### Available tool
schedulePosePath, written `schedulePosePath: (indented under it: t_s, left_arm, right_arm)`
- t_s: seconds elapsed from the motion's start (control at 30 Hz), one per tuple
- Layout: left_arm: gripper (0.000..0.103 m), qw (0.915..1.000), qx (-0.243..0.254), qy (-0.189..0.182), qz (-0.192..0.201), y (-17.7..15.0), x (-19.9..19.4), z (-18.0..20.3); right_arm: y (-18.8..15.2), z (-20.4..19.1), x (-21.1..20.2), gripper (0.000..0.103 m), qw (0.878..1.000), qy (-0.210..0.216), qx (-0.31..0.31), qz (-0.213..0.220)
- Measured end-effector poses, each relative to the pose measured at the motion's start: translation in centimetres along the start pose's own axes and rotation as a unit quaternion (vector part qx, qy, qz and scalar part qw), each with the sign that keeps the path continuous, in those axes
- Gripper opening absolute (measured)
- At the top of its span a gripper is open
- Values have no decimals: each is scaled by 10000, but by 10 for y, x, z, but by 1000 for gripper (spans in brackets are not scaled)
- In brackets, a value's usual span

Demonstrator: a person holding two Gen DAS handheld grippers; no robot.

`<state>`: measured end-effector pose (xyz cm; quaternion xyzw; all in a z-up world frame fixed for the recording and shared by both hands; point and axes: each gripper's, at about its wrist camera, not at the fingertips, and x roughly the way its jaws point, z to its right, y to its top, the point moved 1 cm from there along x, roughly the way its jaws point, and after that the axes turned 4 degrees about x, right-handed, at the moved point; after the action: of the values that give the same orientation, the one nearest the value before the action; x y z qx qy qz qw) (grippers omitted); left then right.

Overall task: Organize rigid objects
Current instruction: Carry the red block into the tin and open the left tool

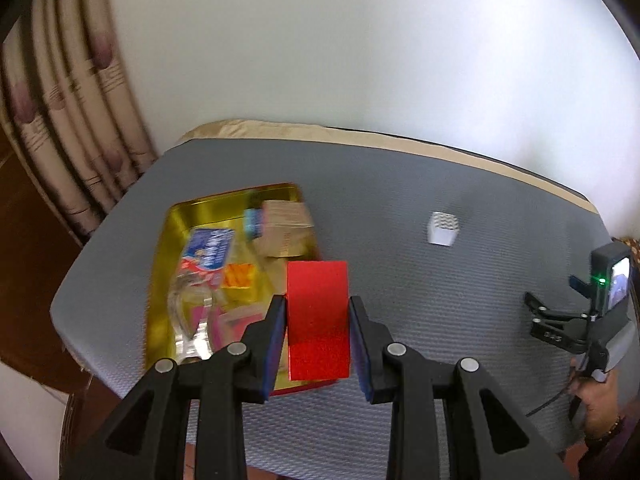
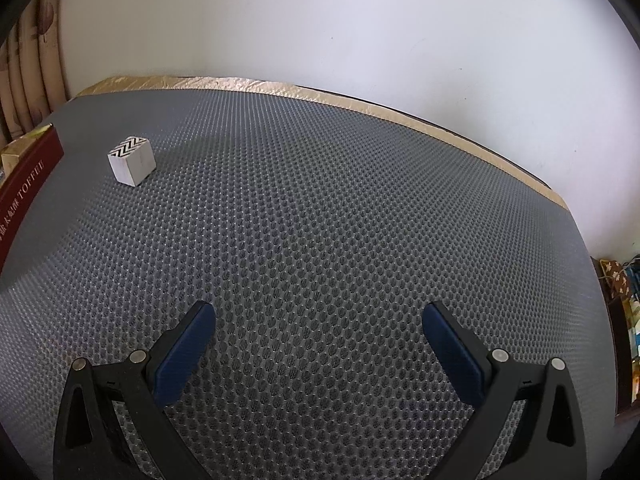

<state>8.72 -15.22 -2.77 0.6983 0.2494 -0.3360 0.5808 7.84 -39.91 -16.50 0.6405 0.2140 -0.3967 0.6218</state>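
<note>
Left wrist view: the left gripper (image 1: pixel 318 300) grasps a red block (image 1: pixel 318 320) at lower centre, its blue pads pressed on both sides, held over the near right edge of a gold tray (image 1: pixel 176 216) of blurred items at centre left; a white patterned cube (image 1: pixel 443 229) sits apart, right of centre, on the grey counter (image 1: pixel 420 280). Right wrist view: the right gripper (image 2: pixel 319 316) is released, jaws spread wide over bare mat; the cube lies upper left, beside the tray's dark red wall.

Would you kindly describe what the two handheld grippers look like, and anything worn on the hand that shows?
Both the left gripper and right gripper have black plastic linkage arms with silver rivets and flat blue pads. Seen from the left wrist, the right gripper carries a dark camera unit with a green light and small screen, a black cable trailing below. The hand wears a beaded bracelet.
</note>
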Motion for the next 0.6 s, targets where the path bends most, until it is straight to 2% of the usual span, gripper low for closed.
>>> schedulePosePath:
  t_s: [0.33,0.6]
  left_arm:
    - [31,9974,-538,478,-90,-15,16,-60]
    - [31,9948,-818,567,-225,-20,38,-89]
  right_arm:
    - [2,-12,2,103,9998,-150,-102,1]
    - [-1,-24,-5,103,9996,-230,-144,23]
